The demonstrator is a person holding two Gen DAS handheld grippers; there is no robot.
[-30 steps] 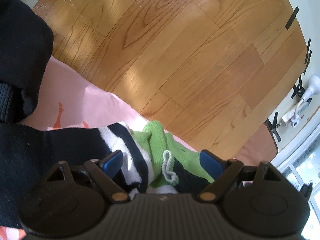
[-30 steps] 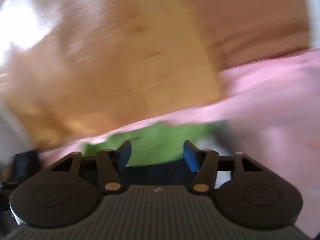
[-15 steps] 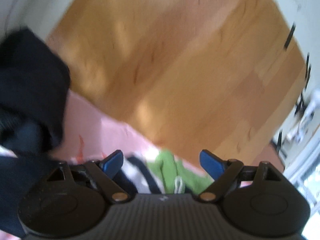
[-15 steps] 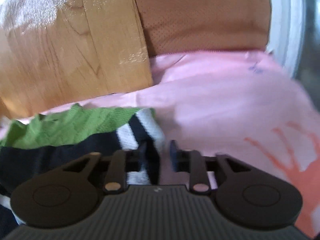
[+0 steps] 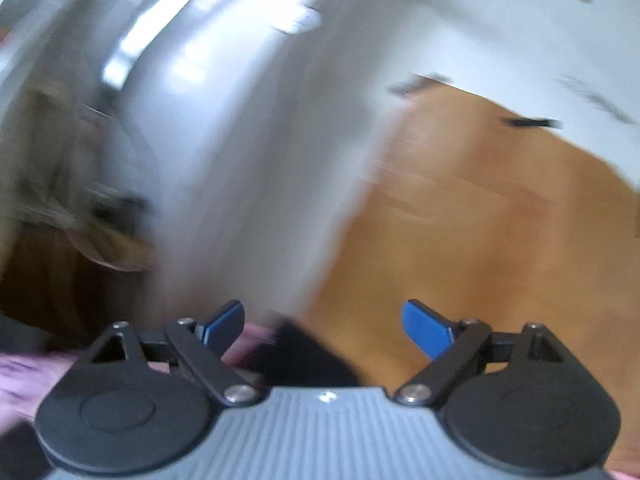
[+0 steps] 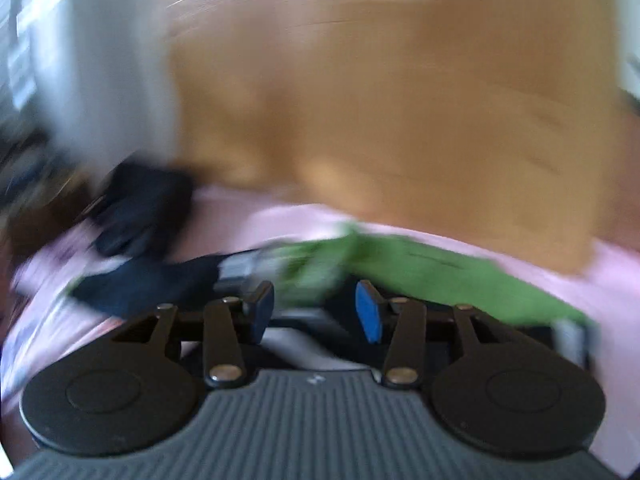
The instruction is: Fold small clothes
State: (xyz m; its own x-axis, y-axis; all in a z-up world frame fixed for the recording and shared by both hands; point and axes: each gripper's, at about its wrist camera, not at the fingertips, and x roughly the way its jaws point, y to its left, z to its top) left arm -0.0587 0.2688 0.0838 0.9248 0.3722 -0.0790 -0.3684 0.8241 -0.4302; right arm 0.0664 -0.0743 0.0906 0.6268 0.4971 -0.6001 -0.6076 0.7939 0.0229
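— Left gripper (image 5: 322, 322)?
— Spread wide, blue pads empty, nothing between. Jaws just opened a little further. Aimed level, past a dark blurred cloth edge (image 5: 308, 356) just below, toward white wall (image 5: 248, 140) and orange-brown wooden floor (image 5: 500, 220).

— Right gripper (image 6: 316, 312)?
— Half open, jaws just reopened somewhat after a pinch. No pad pressing cloth as far as the blur allows; garment under and ahead, not gripped.

— Whereabouts of the clothing?
— Small green knit garment with navy and white stripes (image 6: 420, 268), lying flat on the pink bed sheet (image 6: 616, 280), directly in front of and beneath the right gripper, tilted down at it. Long axis across the view, left to right, green part trailing to the right, navy part to the left.

— Beyond that?
— Bundle of dark navy fabric (image 6: 140, 208) farther left on the sheet, near the bed edge; floor behind.

— Nearer hand?
— Right, clearly. Left pointed away, no garment in line. Likely next: regrasp along the garment's long edge, right first.
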